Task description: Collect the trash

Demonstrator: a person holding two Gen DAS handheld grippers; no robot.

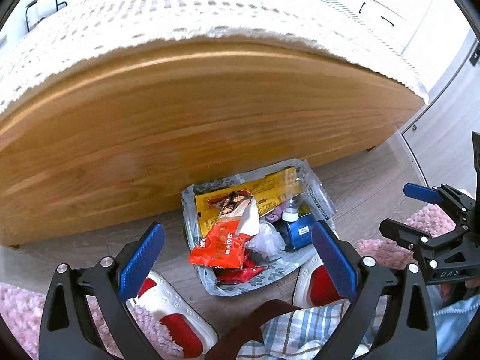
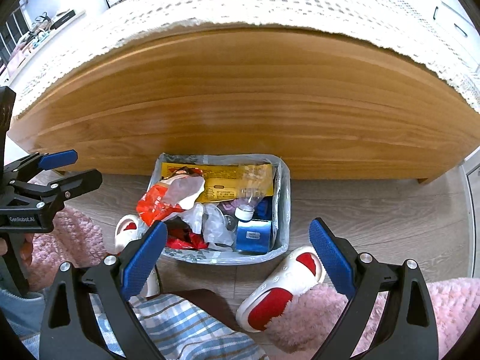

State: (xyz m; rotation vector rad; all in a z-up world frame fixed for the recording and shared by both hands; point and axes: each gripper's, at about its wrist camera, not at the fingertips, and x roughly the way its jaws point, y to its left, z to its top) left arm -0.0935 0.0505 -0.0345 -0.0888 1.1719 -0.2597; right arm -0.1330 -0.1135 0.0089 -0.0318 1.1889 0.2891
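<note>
Nearest, a checked blue trouser leg (image 2: 186,327) and white-and-red slippers (image 2: 282,285) rest partly on a fluffy pink rug (image 2: 450,309) over the grey wood-look floor (image 2: 375,210). Both tongs hang released and empty: the left gripper (image 1: 237,258) and right gripper (image 2: 238,252) hover with blue pads wide apart above the bag-lined trash bin (image 2: 283,210). The bin stands on the floor against the foot of a wooden bed panel (image 2: 240,105), stuffed with an orange wrapper (image 2: 153,207), a yellow packet (image 2: 234,180) and a blue box (image 2: 255,235). Beyond, a white knitted blanket (image 2: 240,0) drapes the bed's edge.
</note>
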